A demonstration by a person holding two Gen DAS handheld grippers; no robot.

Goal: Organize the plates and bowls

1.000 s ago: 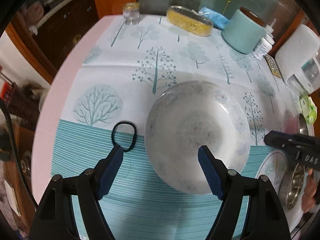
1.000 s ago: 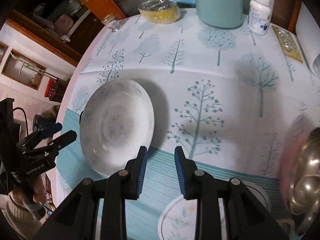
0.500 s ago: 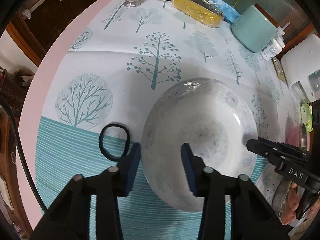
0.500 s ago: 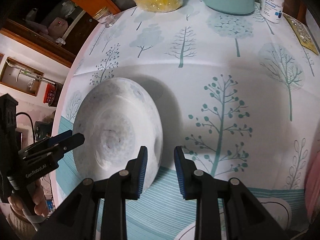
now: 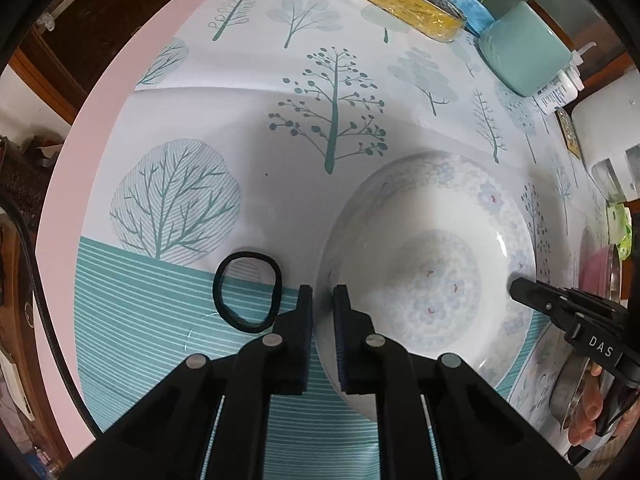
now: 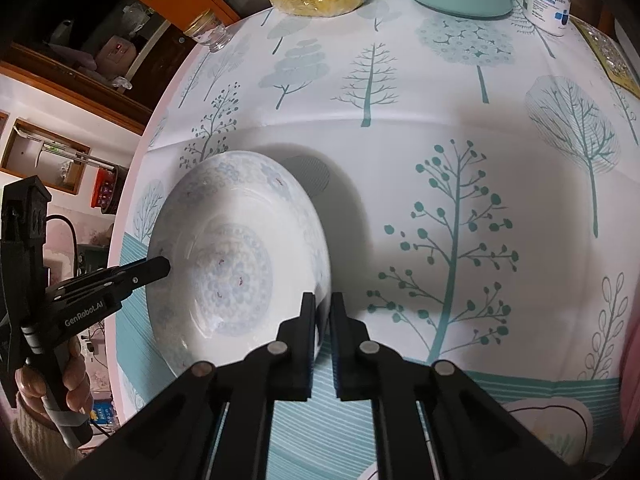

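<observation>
Black fingers with blue pads now pinch the bowl [image 5: 436,268] from two sides: the left tool [image 5: 323,312] is closed on its left rim, the right tool [image 6: 323,316] on the opposite rim. A second ago both sets of jaws stood apart above the rim; both have since come down and clamped, so the bowl looks ready to be lifted between them. It sits on the tree-patterned worktop [image 5: 332,120], just beside a black hair band [image 5: 247,292]. At the lower right edge of the left view, a metal dish [image 5: 570,388] and a printed plate [image 5: 540,372] are cut off, their shapes hard to read.
</observation>
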